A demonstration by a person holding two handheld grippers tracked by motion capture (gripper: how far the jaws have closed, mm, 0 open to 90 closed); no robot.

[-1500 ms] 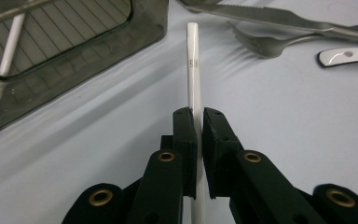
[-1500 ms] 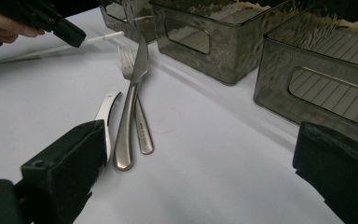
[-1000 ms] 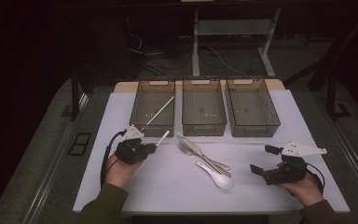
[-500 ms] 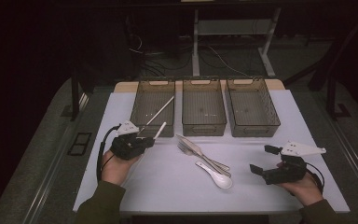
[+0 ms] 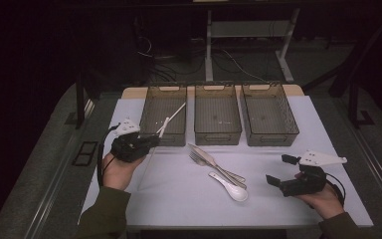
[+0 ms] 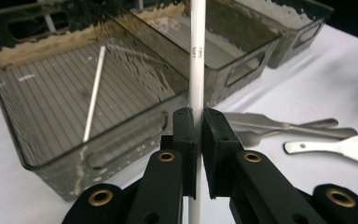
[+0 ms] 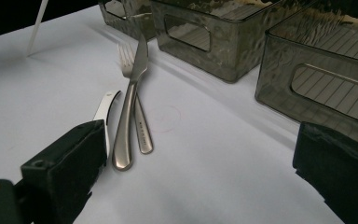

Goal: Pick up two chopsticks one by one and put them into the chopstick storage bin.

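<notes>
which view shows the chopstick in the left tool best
The left gripper view: the white chopstick runs close up between the shut jaws of the left tool. The high view shows it small; the right gripper view catches a white sliver at top left.

Smoky translucent plastic bins, ribbed floors, glossy rippled walls. Brushed metal knife and fork, satin sheen. Glossy white spoon, plastic or ceramic, unclear. Smooth matt white chopstick. Matt white tabletop. Matt black jaws, brass-coloured rivets.

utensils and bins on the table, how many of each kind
bins: 3
white chopsticks: 2, one in the left bin, one in the left claw
knife: 1
fork: 1
white spoon: 1
total: 8
</notes>
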